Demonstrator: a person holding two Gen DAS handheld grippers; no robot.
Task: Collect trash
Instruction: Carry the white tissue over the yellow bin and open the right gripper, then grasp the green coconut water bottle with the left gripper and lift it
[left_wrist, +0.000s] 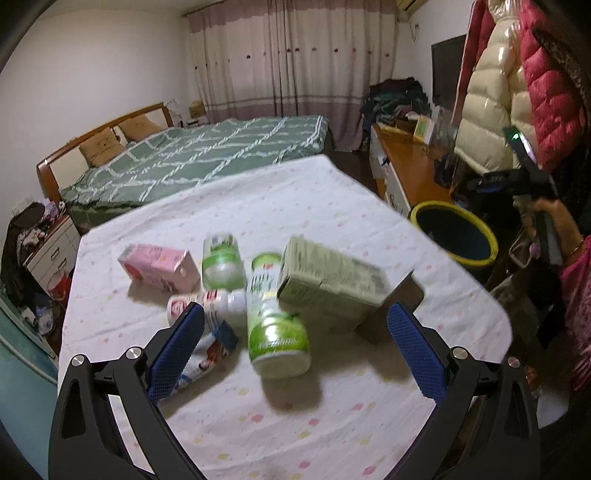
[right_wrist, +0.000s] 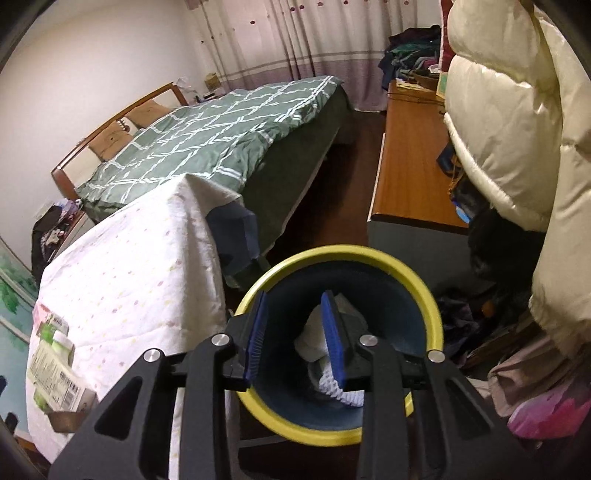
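Jaws: left gripper (left_wrist: 295, 339) spread wide, empty; right gripper (right_wrist: 297, 338) part open, empty, over bin (right_wrist: 424, 295).
Binned: white wads (unclear).
Left: green bottle (left_wrist: 275, 325), cartons beside bin.

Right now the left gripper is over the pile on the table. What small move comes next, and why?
Probably lower the open left gripper onto the green bottle and close. That bottle lies nearest, between the fingers, on the table, and nothing is gripped yet. The right gripper looks empty over the bin, so that hand seems done.
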